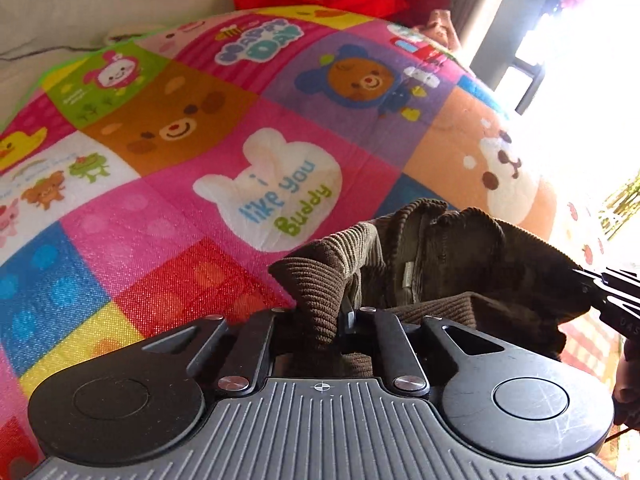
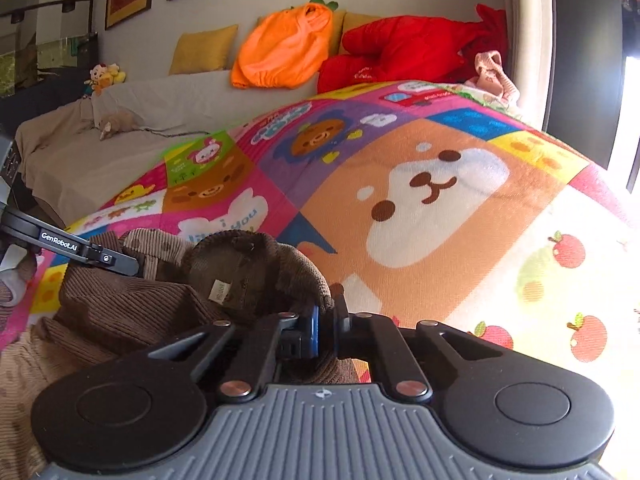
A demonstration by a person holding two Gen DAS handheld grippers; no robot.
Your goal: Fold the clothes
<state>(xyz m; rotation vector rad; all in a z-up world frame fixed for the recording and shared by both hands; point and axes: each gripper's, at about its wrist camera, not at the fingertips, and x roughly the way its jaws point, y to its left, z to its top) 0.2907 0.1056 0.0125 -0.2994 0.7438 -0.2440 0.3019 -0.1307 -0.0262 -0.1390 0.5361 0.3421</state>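
1. Left wrist view: left gripper [image 1: 320,316] clamped on brown corduroy trousers [image 1: 440,264] waistband, above cartoon play mat [image 1: 160,200].
2. Right gripper [image 2: 326,322] pinching opposite waistband edge.
3. Soft, limp, thick, grippy; best held at waistband corners.

Ribbed brown corduroy garment [image 1: 440,264] pinched in the matt black plastic left gripper [image 1: 320,316]; beyond it, a smooth, woven-textured cartoon play mat [image 1: 168,208].

I see a dark brown ribbed corduroy garment [image 1: 452,264] on a bright patchwork cartoon play mat [image 1: 168,184] in pink, purple, orange, blue and yellow squares with bears and rabbits. Behind lie an orange fabric bundle [image 2: 284,50] and a red plush heap [image 2: 404,52].
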